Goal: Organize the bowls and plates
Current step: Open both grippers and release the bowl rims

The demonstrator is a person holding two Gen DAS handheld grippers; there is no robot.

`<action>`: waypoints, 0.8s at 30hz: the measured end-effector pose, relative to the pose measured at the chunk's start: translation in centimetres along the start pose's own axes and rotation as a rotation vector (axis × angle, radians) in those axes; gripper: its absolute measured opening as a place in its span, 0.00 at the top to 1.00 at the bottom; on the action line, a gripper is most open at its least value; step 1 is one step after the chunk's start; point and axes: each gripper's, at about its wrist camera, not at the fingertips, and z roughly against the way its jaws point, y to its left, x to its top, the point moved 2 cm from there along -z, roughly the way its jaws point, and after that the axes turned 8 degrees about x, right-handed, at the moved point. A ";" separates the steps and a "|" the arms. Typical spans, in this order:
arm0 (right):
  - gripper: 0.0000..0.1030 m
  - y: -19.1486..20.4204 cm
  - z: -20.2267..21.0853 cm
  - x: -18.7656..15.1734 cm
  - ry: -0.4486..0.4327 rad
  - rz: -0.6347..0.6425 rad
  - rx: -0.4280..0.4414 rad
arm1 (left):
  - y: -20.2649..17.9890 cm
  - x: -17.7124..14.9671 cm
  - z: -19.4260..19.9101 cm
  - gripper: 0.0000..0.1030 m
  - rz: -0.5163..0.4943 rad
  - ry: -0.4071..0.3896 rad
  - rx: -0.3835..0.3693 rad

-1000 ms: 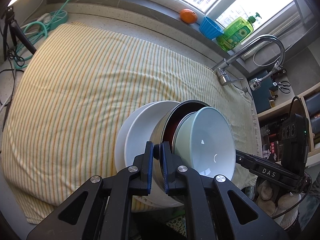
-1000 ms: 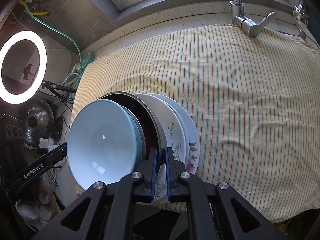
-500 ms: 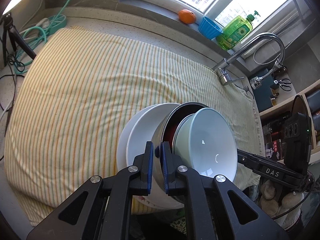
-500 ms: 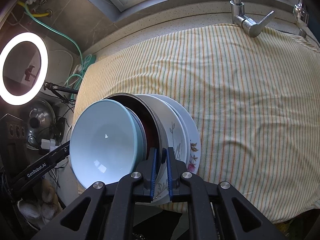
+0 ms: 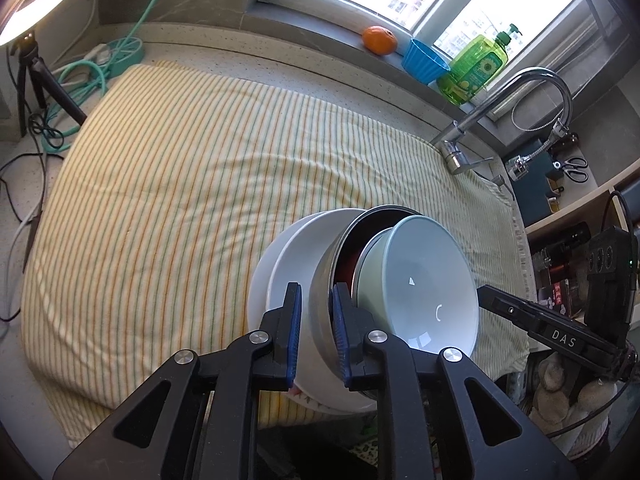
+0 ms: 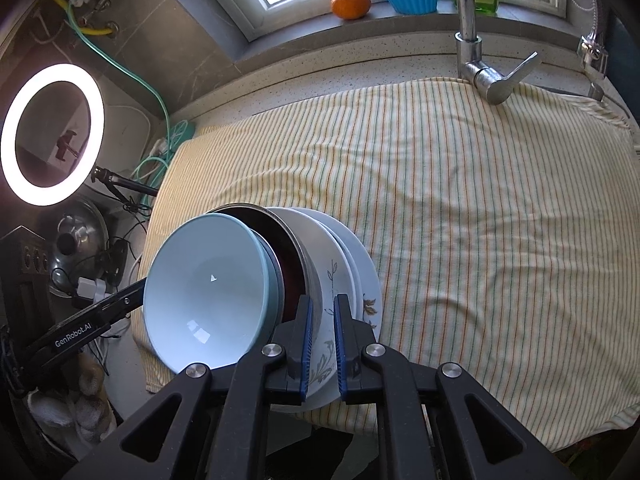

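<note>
Together, the left gripper (image 5: 314,330) and right gripper (image 6: 320,342) clamp opposite sides of a tilted stack of dishes, each closed on the rim of the steel bowl (image 5: 320,300). Inside it nests a pale blue bowl (image 6: 204,292); behind it sit a floral bowl (image 6: 334,280) and white plates (image 6: 366,276), apparently two. Beneath the stack lies a striped cloth (image 6: 460,200), spread over the counter beside the faucet (image 5: 500,96). An orange (image 6: 351,4) rests on the windowsill.

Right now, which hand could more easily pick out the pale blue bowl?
The left fingers, probably: one sits right beside the pale blue bowl; the right fingers straddle the flowered plate farther out.
</note>
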 end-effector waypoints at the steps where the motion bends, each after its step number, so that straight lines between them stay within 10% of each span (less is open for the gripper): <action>1: 0.89 -0.1 0.2 0.0 -0.007 0.003 -0.001 | 0.1 0.0 0.1 0.84 0.004 -0.003 0.004; 24: 0.71 0.0 3.7 -0.6 -0.125 0.126 -0.025 | 2.5 -3.2 4.1 0.79 0.127 -0.125 0.198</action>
